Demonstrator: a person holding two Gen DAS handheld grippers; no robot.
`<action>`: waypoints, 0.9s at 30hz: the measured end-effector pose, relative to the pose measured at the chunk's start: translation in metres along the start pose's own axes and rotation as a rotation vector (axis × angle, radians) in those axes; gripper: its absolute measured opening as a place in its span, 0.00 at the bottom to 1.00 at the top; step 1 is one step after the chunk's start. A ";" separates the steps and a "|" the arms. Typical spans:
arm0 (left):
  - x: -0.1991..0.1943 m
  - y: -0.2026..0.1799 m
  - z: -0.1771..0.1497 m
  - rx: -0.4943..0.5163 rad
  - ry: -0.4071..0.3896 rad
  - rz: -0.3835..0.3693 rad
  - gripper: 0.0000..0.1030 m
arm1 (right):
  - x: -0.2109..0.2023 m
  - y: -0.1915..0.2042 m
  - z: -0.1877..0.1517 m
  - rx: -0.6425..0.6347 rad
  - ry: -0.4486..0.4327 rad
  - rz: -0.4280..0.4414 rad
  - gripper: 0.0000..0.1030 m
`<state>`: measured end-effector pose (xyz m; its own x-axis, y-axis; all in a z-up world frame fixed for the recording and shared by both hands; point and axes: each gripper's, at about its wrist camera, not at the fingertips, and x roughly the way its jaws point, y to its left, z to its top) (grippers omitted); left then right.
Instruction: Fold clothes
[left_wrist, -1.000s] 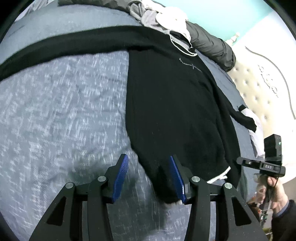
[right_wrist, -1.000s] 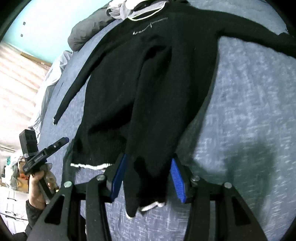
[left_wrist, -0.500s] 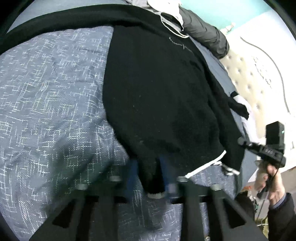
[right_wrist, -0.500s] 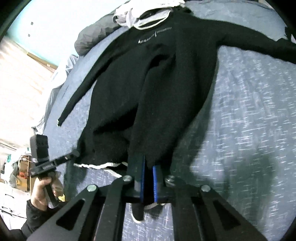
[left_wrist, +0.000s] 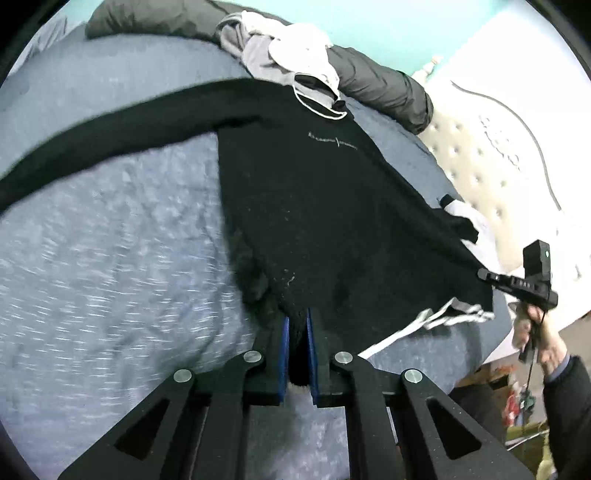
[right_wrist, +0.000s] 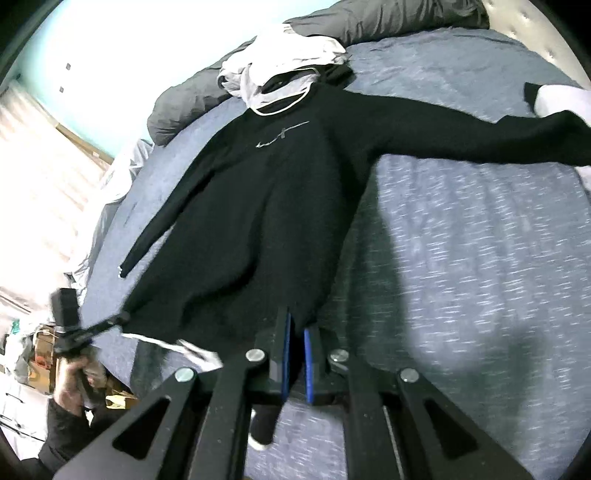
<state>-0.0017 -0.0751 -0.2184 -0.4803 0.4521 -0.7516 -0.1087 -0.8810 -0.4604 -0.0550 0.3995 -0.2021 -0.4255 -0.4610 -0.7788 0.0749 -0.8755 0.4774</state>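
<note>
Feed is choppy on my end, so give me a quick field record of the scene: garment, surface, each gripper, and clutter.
garment: black sweater, front up, pale neckline, sleeves spread out to both sides
surface: blue-grey bedspread
left gripper: shut on the sweater's hem corner
right gripper: shut on the opposite hem corner
hem: lifted off the bed at both corners, white inner edge showing between them
clutter: pile of white and grey clothes just past the collar; dark grey pillow behind it
</note>
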 end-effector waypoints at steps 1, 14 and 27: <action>-0.005 -0.001 -0.001 0.007 0.003 0.006 0.08 | -0.002 -0.005 0.000 0.008 0.007 -0.001 0.05; 0.030 0.019 -0.045 -0.045 0.144 0.068 0.09 | 0.049 -0.049 -0.052 0.108 0.190 -0.017 0.08; 0.040 0.021 -0.056 -0.081 0.184 0.064 0.35 | 0.042 -0.029 -0.088 0.054 0.226 0.029 0.42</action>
<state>0.0257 -0.0682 -0.2843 -0.3158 0.4203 -0.8507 -0.0098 -0.8980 -0.4400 0.0044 0.3926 -0.2849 -0.2106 -0.5120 -0.8328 0.0329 -0.8551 0.5174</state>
